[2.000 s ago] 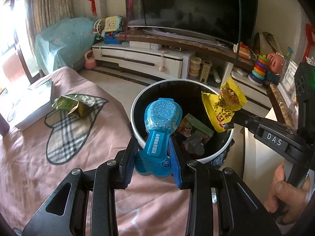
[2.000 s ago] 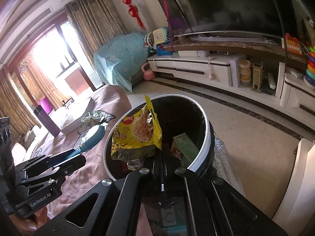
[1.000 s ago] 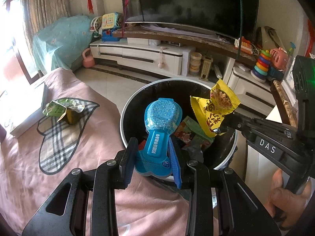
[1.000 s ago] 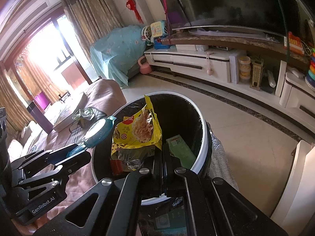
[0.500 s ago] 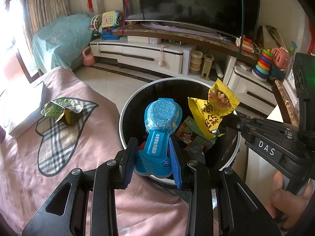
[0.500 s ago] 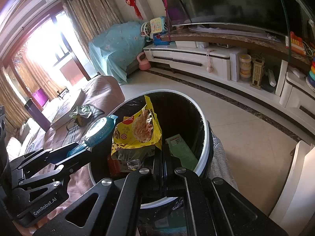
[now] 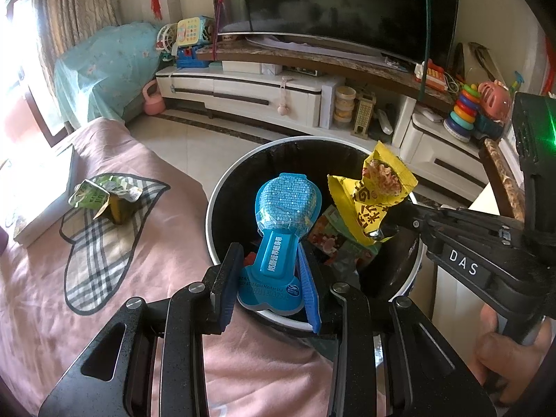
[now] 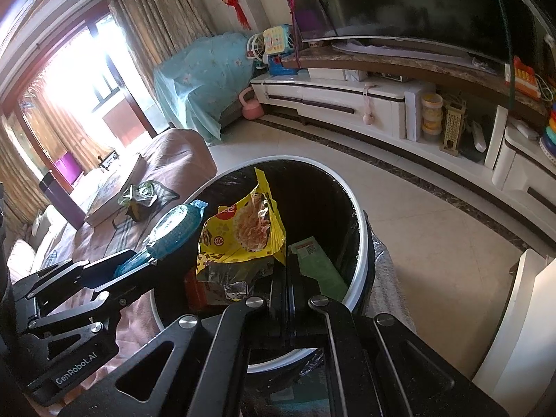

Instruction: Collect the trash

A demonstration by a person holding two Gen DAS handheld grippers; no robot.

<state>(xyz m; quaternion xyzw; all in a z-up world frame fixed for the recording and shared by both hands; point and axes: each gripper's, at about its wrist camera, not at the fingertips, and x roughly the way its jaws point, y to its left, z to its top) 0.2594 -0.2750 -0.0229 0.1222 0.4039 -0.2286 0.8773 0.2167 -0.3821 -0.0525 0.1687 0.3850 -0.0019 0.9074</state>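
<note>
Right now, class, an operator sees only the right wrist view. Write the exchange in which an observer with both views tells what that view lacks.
Operator: Where does my right gripper bite the packet?
Observer: The right gripper pinches the yellow snack packet at its bottom corner, over the bin.
Operator: And the blue pack's face?
Observer: The blue blister pack has a dotted round head and a labelled neck; the left gripper clamps its base.
Operator: Anything else?
Observer: A hand grips the right gripper's handle.
</note>
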